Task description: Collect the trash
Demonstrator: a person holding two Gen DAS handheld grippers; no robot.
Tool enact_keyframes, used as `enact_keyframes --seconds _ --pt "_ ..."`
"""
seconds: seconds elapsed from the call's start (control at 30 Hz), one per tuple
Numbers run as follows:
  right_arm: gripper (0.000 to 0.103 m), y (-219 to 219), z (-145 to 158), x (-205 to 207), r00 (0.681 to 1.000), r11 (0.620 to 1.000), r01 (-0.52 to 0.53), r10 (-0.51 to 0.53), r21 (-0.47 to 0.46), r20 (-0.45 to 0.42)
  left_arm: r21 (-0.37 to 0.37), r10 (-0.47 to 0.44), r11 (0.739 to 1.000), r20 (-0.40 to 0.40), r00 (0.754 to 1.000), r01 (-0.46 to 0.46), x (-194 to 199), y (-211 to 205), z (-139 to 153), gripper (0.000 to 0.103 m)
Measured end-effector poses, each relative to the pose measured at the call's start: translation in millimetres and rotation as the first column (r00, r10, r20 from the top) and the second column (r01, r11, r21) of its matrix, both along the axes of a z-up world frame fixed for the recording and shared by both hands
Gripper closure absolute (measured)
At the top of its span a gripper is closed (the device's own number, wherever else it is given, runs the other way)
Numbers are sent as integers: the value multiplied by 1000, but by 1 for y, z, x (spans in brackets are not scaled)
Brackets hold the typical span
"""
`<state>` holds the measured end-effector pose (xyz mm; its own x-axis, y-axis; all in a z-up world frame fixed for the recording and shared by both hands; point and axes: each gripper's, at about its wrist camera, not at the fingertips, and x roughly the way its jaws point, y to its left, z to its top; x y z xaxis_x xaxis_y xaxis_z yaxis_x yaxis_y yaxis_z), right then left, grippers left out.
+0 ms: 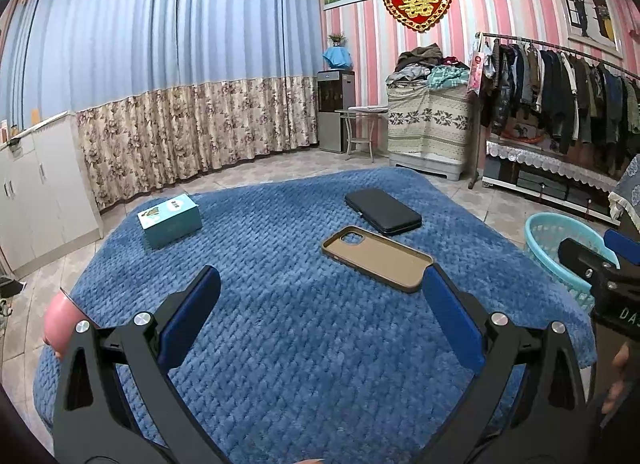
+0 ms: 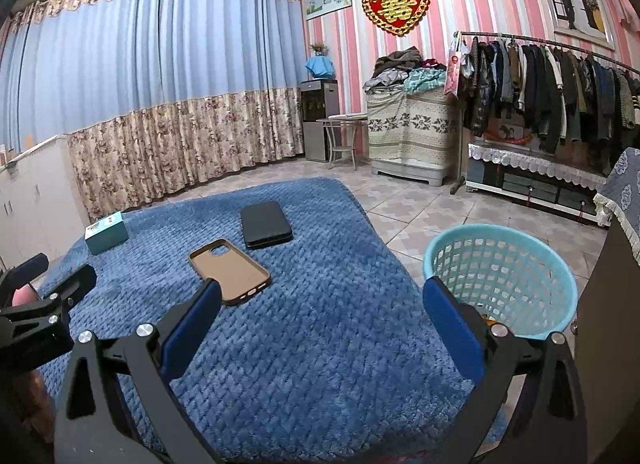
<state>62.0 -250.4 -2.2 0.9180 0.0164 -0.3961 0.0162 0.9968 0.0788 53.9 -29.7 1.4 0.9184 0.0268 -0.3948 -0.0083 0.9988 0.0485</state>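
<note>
Far left on the blue blanket [image 1: 304,344]: teal box [image 1: 169,219], lying flat near the blanket's far-left corner. Looks like light cardboard, stiff-sided, probably crushable if you squeeze hard. Take it across the short width, on the side walls, not the printed top.

Centre: tan phone case [image 1: 377,258], open side up, lying flat. Judge it light, thin and a bit flexible; the soft pile under it will make a flat scoop awkward. Pinch one long rim, one pad inside the shell and one outside. Just beyond it, close by but whether touching cannot be told, the black wallet-like case [image 1: 383,211], shut, flat; likely heavier and smoother, so grip across a long edge.

Which of these counts as trash cannot be told from here; nothing obviously crumpled or discarded shows.

Your left gripper [image 1: 320,320] hovers low over the near blanket, tongs spread wide, nothing between them; its right pad sits just at the phone case's near corner in view. Your right gripper [image 2: 322,320] is level beside it, likewise spread and empty, left pad near the phone case [image 2: 229,271].

Far right: the light-blue mesh basket [image 2: 500,284] stands upright on the tiled floor just off the blanket's right edge, the likely drop point, nearest your right hand.
</note>
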Motion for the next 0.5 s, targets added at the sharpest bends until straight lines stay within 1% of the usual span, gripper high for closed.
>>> enact_keyframes --seconds 0.17,0.5 --pt "5 6 0 0 1000 1000 -19 19 -22 6 -12 1 1000 12 1000 -1 -2 2 3 5" --pt "5 6 1 0 1000 999 -17 17 -27 7 -48 6 999 28 1000 -5 -6 8 13 5"
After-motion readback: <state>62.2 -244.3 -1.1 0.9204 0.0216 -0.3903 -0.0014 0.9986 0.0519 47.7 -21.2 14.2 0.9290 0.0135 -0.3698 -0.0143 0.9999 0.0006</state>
